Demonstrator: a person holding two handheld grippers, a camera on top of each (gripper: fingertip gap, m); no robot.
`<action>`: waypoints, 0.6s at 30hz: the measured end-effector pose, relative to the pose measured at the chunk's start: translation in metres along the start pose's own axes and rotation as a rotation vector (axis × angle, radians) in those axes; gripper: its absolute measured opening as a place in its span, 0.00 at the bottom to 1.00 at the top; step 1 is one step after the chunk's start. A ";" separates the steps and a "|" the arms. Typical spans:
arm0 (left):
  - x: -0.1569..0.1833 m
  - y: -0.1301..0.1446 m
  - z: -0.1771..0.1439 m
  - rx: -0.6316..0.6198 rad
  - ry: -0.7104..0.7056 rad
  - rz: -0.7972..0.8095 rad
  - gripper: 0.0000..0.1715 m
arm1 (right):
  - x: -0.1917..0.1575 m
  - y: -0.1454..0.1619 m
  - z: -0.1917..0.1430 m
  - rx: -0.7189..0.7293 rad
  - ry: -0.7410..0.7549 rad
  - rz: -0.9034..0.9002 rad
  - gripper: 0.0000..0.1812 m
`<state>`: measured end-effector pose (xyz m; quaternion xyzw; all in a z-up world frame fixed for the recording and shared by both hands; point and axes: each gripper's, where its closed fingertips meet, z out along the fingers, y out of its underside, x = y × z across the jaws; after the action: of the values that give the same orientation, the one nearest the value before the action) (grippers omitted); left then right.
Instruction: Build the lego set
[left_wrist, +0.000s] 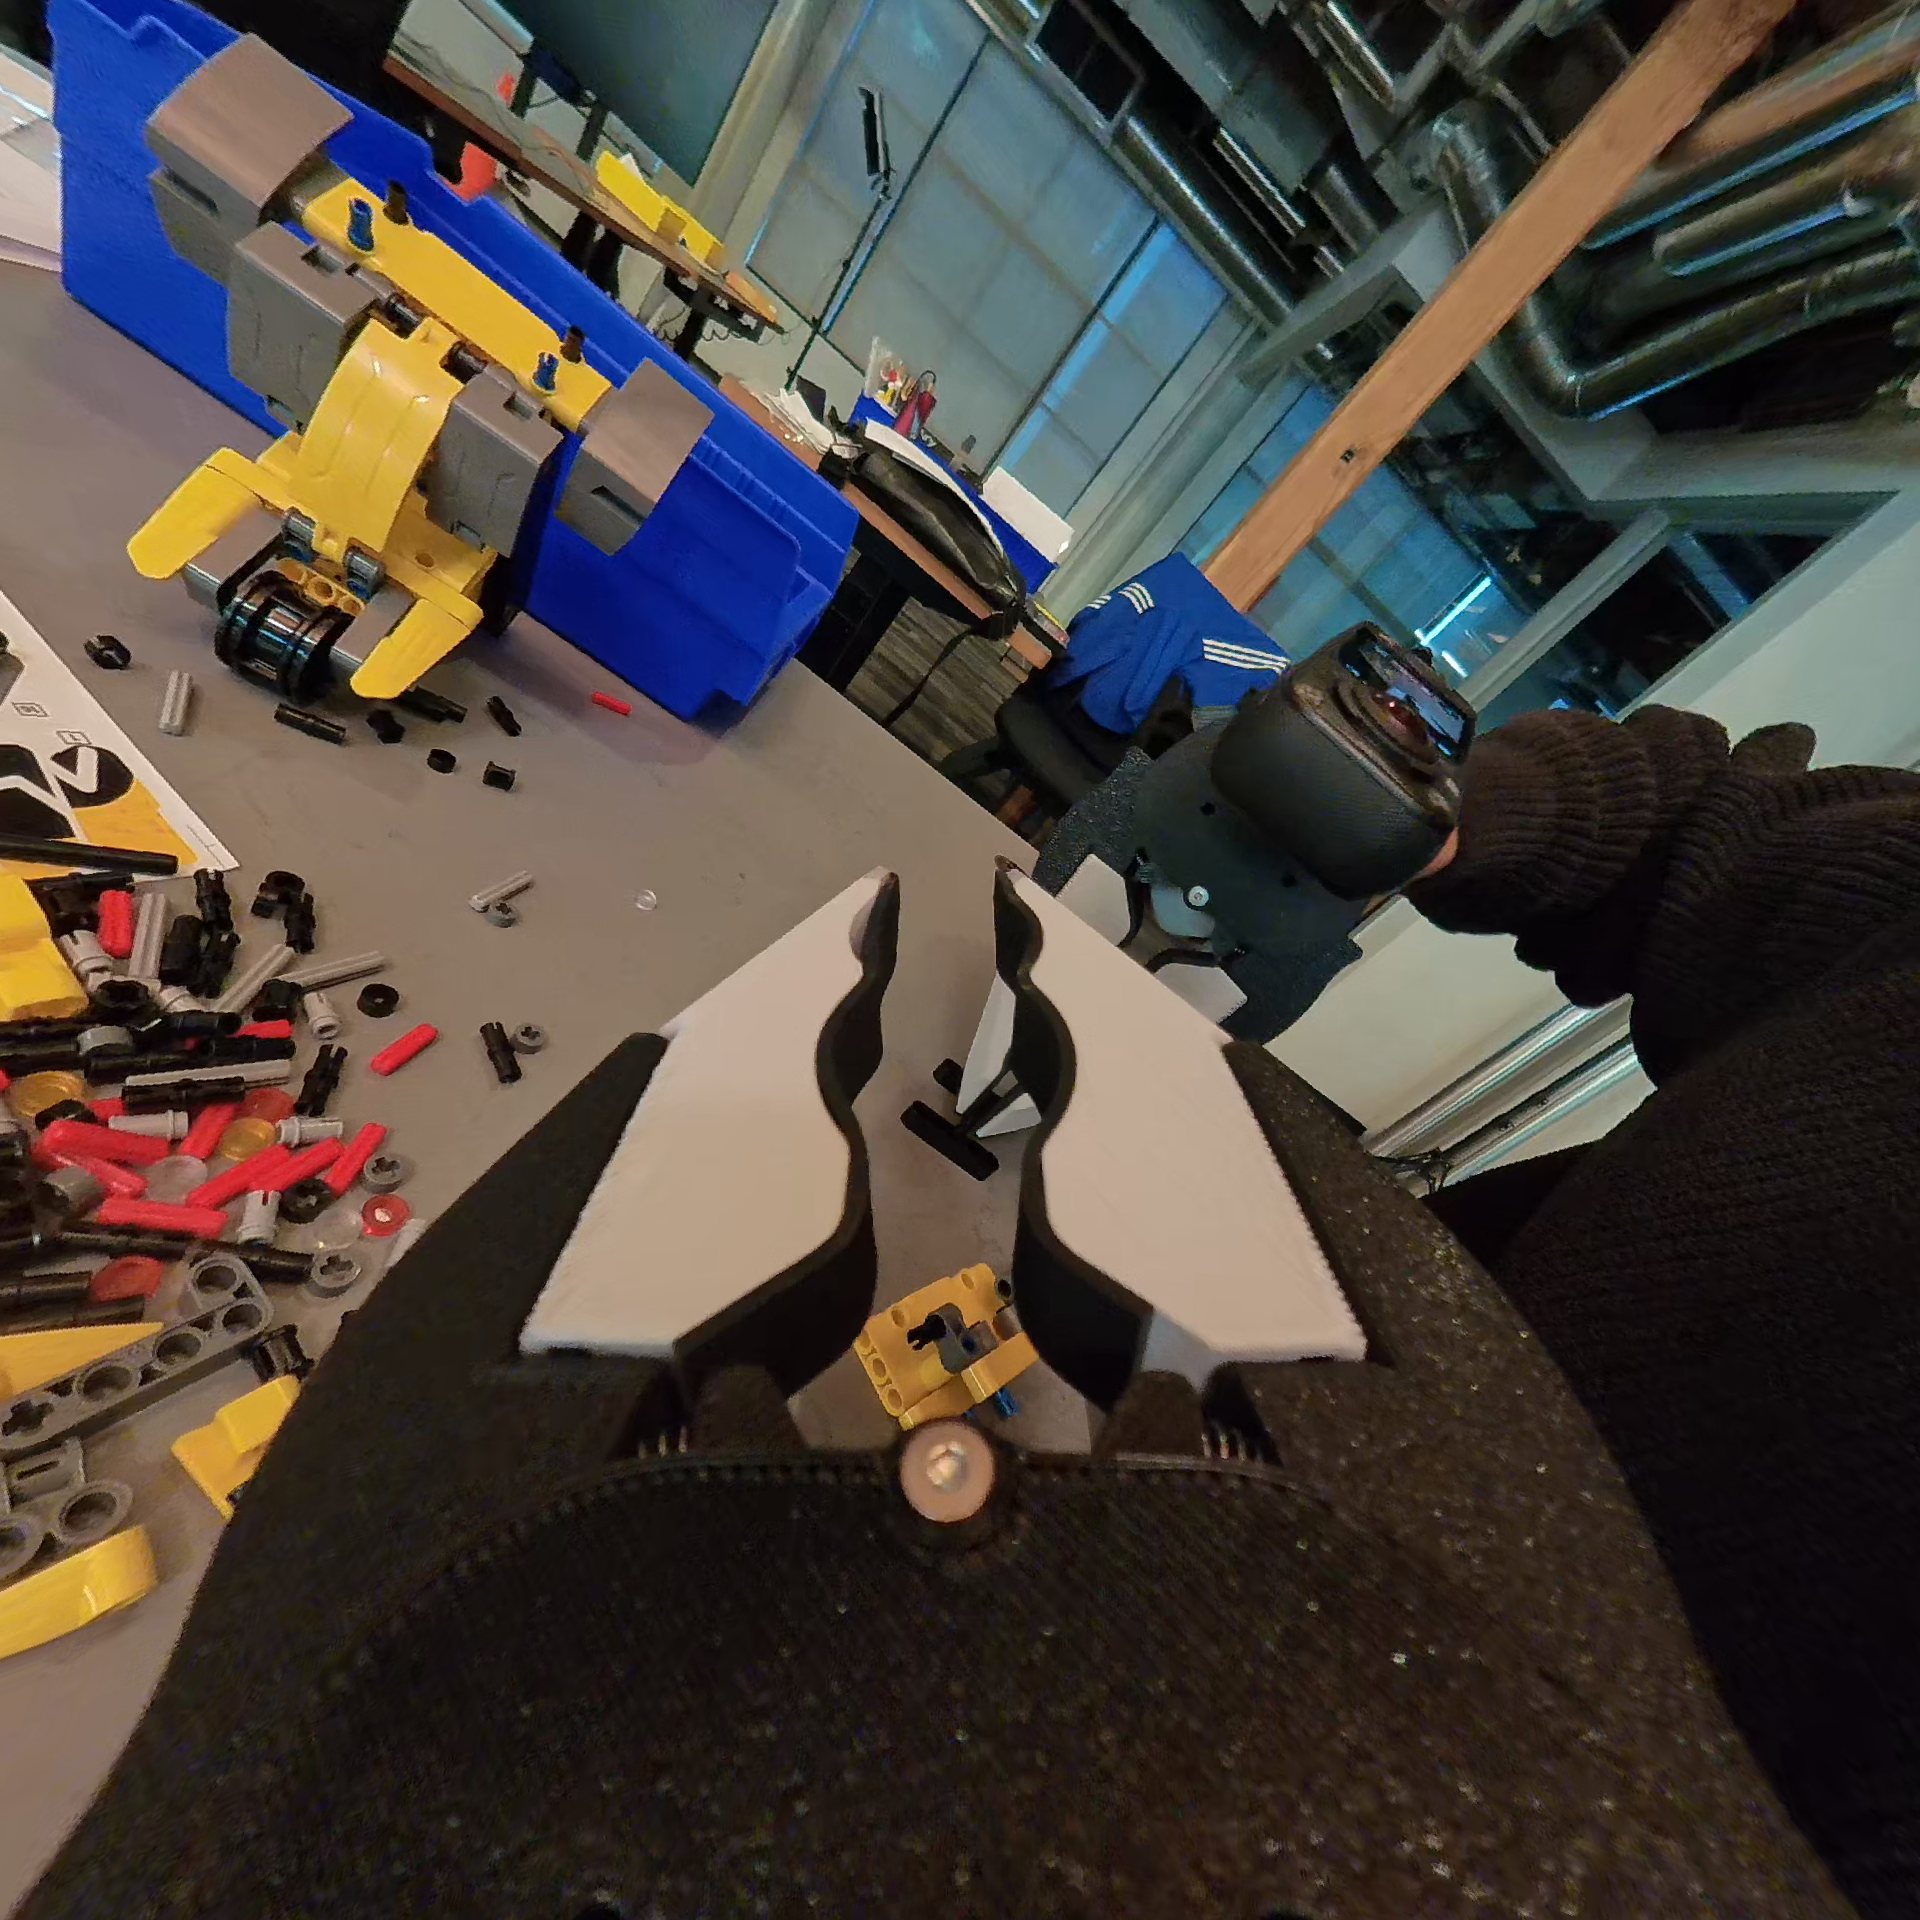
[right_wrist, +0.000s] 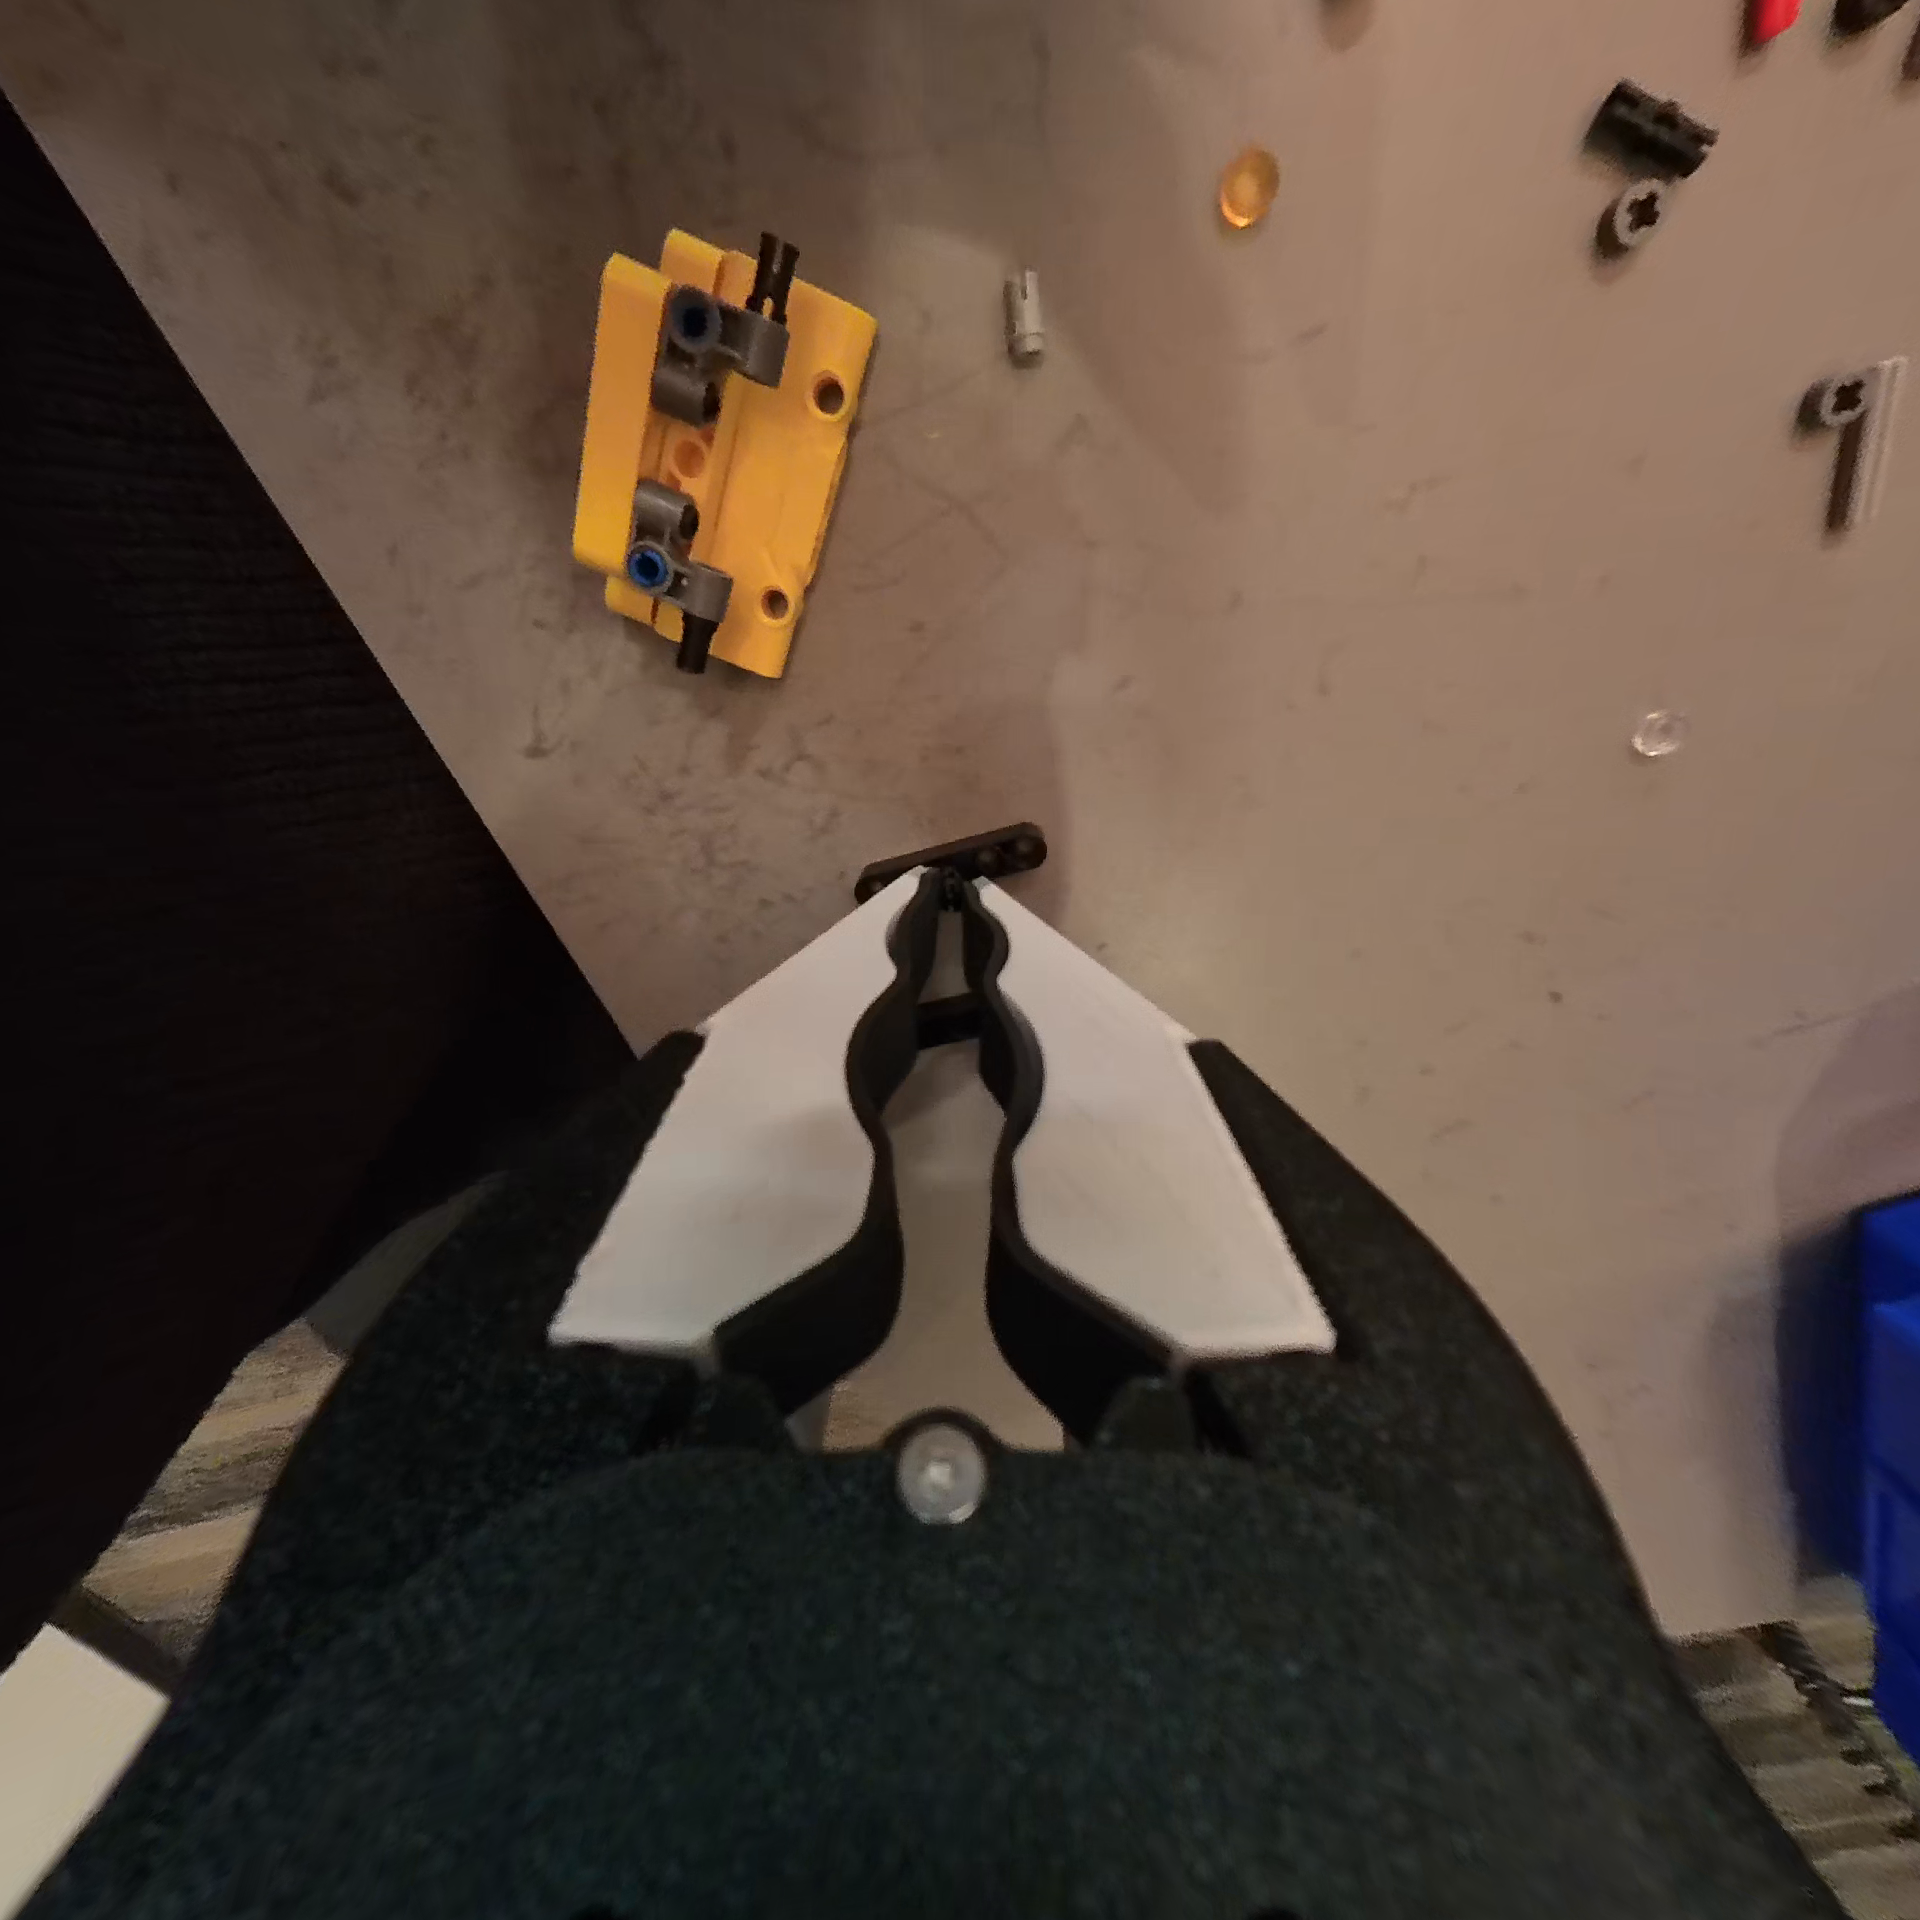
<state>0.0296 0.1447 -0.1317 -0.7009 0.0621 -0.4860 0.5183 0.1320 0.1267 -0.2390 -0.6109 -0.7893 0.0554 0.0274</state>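
We're pinching a black pin (right_wrist: 948, 894) at the tips of the right tongs (right_wrist: 950, 896), its far end meeting a thin black beam (right_wrist: 951, 858) lying on the grey bench (right_wrist: 1299, 644). Left tongs (left_wrist: 943, 881) are hanging parted, gripping nothing, above a small yellow panel assembly (left_wrist: 940, 1351). We're seeing a parts pile (left_wrist: 156, 1122) off to the side, and farther back a yellow-grey model (left_wrist: 384, 436) sitting against a blue bin (left_wrist: 675, 582).

model (left_wrist: 395, 436) before bin (left_wrist: 665, 582) | loose parts (left_wrist: 177, 1122) left (on table (left_wrist: 644, 821))
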 end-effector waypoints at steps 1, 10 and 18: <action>0.000 0.000 0.000 0.001 -0.001 -0.001 0.09 | 0.000 0.000 0.000 0.000 0.002 -0.008 0.01; 0.000 0.000 0.000 0.002 -0.003 -0.001 0.09 | 0.000 0.000 0.000 0.026 0.000 -0.010 0.01; 0.000 0.000 0.000 0.000 -0.003 -0.001 0.09 | 0.000 0.000 0.001 0.012 0.090 -0.112 0.01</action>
<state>0.0295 0.1446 -0.1321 -0.7017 0.0609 -0.4850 0.5182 0.1316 0.1264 -0.2395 -0.5674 -0.8199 0.0311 0.0694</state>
